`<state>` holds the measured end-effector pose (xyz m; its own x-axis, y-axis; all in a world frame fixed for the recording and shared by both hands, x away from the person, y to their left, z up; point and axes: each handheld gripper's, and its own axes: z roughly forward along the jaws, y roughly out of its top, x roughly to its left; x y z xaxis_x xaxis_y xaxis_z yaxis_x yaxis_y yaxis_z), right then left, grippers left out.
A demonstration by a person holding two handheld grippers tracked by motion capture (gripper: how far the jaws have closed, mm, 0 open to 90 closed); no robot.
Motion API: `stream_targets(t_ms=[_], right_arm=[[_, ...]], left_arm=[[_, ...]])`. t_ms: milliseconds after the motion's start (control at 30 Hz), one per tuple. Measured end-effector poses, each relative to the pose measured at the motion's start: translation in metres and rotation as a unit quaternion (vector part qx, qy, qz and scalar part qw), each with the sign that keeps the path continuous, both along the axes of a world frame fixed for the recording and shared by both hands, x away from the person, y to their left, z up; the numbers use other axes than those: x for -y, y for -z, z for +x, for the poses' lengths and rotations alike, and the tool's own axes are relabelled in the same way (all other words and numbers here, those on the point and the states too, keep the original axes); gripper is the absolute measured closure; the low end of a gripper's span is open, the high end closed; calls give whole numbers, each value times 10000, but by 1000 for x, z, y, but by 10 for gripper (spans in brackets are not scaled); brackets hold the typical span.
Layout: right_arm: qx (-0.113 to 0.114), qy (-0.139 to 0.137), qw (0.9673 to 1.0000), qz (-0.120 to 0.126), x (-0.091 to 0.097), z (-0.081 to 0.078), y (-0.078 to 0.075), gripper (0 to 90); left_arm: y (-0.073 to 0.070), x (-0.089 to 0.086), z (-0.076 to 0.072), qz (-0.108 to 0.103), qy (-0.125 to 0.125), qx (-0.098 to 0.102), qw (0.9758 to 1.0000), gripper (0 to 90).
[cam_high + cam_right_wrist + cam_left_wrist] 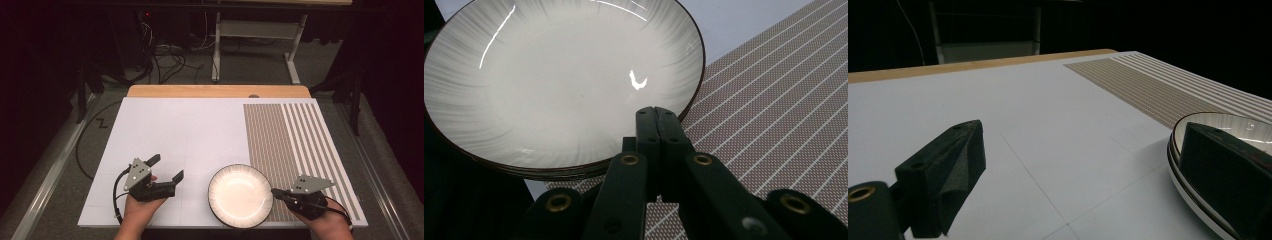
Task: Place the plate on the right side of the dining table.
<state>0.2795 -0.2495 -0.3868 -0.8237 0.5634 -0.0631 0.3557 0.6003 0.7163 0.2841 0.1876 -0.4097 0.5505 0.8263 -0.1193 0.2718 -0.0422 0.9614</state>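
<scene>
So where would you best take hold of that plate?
By its rim. The plate is shallow and lies flat, so only the raised edge gives a pinch. The right tool sits shut at the plate's right edge, over the striped mat; coming in from that side looks easiest.

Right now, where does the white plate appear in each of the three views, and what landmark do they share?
High view: the plate lies low and centre, at the table's near edge.
Left gripper view: the plate shows at the right edge, partly behind a black jaw.
Right gripper view: the plate covers the upper left.
Shared landmark: the striped mat beside the plate.
</scene>
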Motion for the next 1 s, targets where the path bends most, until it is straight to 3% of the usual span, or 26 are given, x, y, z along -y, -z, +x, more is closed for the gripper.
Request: stream_targets(t_ms=[333, 1000], right_arm=[[-1, -49, 9997, -235, -5, -2, -2, 900], [4, -103, 9996, -249, -12, -2, 0, 900]], left_arm=[[0, 1, 0, 12, 28, 17, 10000, 54], [-2, 0, -1, -9, 56, 63, 10000, 54]])
